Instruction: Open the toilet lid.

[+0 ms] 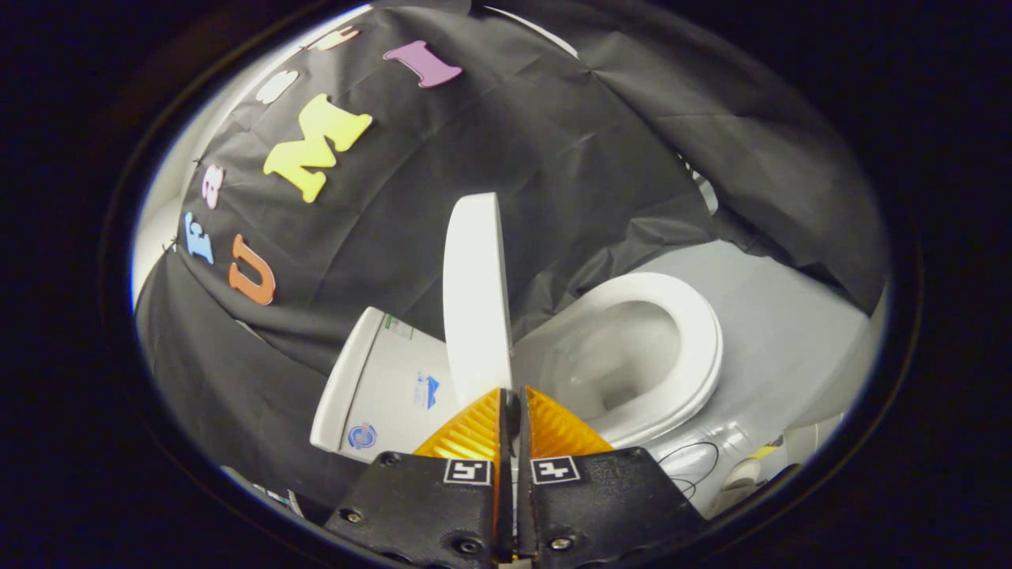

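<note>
Raised toilet lid (474,292) standing upright just ahead of the gripper (511,393), orange fingers (473,431) nearly together, seat (680,356) and tank (379,387) either side.

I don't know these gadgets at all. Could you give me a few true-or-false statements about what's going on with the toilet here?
1. The toilet lid is raised, seen edge-on. True.
2. The seat is raised with the lid. False: it lies down on the bowl.
3. The hand-held gripper has its orange fingers spread wide. False: they are nearly together, with a thin gap between them.
4. The lid's lower edge sits just ahead of the fingertips. True.
5. The tank lies on the bowl's side of the lid. False: it is on the other side.
</note>
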Demonstrator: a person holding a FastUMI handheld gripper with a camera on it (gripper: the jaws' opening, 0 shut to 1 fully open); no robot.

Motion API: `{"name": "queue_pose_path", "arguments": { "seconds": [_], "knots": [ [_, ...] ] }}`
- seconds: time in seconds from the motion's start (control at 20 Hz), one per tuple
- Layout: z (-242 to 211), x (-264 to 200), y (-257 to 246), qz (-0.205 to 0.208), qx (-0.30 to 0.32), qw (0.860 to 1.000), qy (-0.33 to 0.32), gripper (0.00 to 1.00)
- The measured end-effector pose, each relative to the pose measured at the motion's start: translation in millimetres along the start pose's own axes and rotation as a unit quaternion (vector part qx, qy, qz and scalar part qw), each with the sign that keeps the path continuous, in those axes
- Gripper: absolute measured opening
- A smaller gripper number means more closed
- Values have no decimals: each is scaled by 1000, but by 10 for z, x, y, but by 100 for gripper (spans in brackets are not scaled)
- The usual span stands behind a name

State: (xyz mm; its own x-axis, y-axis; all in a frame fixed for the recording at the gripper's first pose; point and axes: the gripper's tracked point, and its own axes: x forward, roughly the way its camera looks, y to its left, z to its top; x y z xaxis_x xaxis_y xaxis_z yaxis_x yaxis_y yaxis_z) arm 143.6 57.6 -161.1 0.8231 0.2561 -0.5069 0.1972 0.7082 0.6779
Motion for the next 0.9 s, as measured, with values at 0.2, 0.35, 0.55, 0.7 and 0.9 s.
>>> {"name": "queue_pose_path", "arguments": {
  "seconds": [0.2, 0.35, 0.55, 0.7, 0.9],
  "knots": [
    [-20, -3, 193, 4, -16, 1000, 0, 6],
    [-54, 1, 301, 5, -34, 999, -1, 7],
    [-91, 5, 499, 8, -59, 998, 0, 8],
    [-149, 21, 655, 9, -79, 997, -1, 9],
    [-217, 58, 827, 12, -102, 995, 0, 9]
  ]
}}
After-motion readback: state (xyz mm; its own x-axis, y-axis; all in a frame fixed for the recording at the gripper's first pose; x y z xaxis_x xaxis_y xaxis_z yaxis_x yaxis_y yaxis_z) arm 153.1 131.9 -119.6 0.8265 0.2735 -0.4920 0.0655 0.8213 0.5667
